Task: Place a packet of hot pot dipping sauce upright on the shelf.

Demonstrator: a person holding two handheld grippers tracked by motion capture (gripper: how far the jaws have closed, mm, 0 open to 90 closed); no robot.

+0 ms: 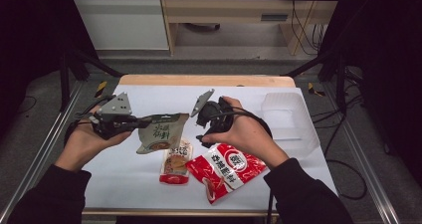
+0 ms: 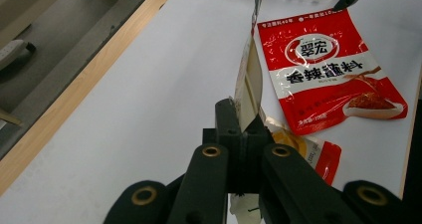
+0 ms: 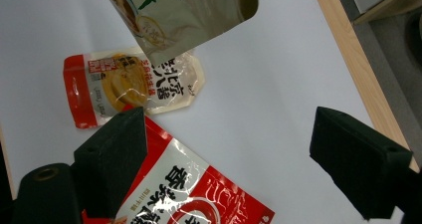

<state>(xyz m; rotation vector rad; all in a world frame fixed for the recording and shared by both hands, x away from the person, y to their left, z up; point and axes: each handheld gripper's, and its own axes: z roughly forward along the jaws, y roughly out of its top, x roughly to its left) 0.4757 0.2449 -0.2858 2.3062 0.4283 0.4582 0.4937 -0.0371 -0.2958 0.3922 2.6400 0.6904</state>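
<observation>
Green pouch [image 1: 161, 133] hangs above the white bench [image 1: 149, 184], clenched in the left tool [image 1: 130, 123], held level. Right tool [image 1: 203, 115] released, raised, hand curled. Grey floor beyond.

left gripper [image 1: 142, 120]: jaws clamped shut, level, pointing toward the right gripper | right gripper [image 1: 199, 115]: jaws spread wide, nothing between them, raised, tilted downward | both forearms in dark sleeves
</observation>
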